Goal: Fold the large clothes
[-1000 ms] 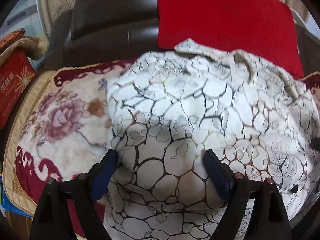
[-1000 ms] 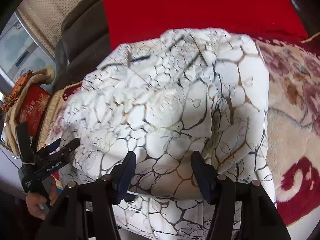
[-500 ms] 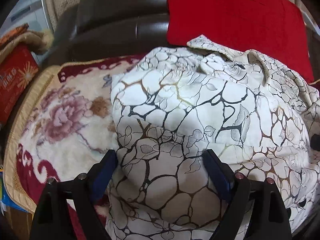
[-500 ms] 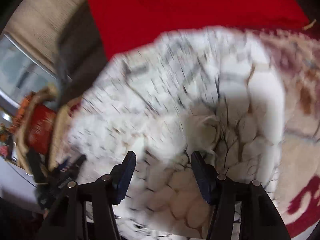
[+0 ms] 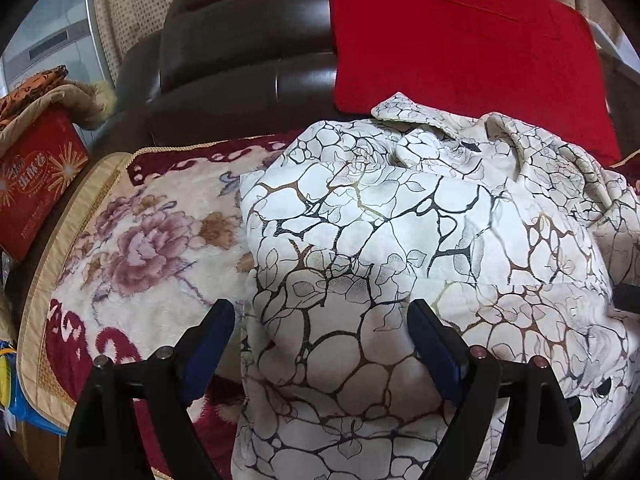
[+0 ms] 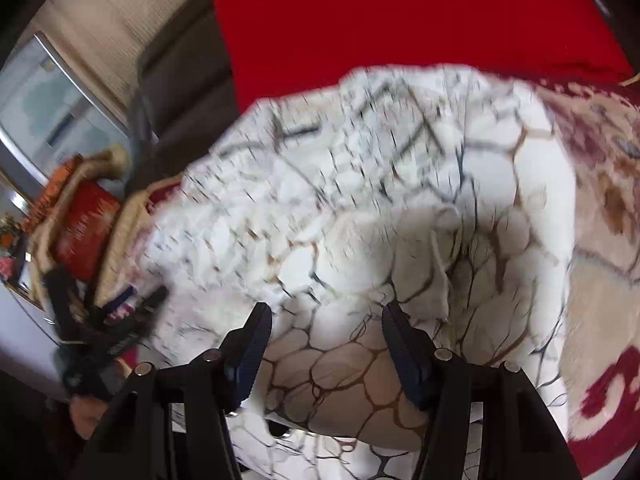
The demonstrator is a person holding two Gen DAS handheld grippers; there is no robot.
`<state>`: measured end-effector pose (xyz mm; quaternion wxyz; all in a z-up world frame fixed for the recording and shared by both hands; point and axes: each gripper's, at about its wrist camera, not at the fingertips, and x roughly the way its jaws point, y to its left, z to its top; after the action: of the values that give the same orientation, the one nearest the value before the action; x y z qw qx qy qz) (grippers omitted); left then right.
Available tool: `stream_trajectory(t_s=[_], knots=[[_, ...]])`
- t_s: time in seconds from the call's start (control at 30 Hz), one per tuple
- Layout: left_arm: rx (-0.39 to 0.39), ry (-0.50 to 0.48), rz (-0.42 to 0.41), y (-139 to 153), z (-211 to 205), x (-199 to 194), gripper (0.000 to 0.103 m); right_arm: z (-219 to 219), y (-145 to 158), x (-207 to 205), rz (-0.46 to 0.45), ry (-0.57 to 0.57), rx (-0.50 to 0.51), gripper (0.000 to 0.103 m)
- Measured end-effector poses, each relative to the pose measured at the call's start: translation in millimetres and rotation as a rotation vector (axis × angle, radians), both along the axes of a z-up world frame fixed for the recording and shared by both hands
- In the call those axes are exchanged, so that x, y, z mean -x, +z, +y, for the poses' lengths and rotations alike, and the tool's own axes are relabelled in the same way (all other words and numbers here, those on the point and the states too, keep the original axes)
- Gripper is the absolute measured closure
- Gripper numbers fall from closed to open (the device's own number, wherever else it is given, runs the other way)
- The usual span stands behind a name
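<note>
Left wrist view: one white crackle-print garment (image 5: pixel 400 248) lies bunched on a floral blanket (image 5: pixel 132 248), just ahead of the left claw (image 5: pixel 320 340), fingers apart. Right claw (image 6: pixel 326 344), likewise spread, hovers over its near edge; one red cushion (image 5: pixel 460 40) behind.

Left claw (image 5: pixel 320 332): black arms, blue pads, silver screws.

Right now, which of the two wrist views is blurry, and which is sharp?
Left wrist view: sharp, the white crackle-print garment and floral blanket crisp, edges bent by fisheye. Right wrist view: motion-blurred, the garment's pattern smeared and the left gripper streaked.
</note>
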<state>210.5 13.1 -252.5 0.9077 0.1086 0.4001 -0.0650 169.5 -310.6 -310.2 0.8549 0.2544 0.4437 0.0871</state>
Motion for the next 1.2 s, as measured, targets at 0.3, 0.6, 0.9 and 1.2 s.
stream_trajectory(t_s=[0.3,0.6,0.9,1.2], knots=[[0.004,0.007,-0.014,6.7,13.2,9.1,0.015,-9.4,14.3,20.4,-0.080,-0.025,-0.025,0.041],[-0.003,-0.005,-0.022,8.0,19.4,22.4,0.015,7.2,9.1,20.5,-0.048,0.004,0.054,0.039],[-0.001,0.030,-0.016,8.7,40.5,39.2,0.015,-5.3,28.7,47.3,-0.131,-0.015,-0.045,0.035],[0.159,0.133,0.123,-9.4,84.4,70.5,0.015,-10.6,31.1,83.7,-0.152,-0.001,-0.026,0.035]])
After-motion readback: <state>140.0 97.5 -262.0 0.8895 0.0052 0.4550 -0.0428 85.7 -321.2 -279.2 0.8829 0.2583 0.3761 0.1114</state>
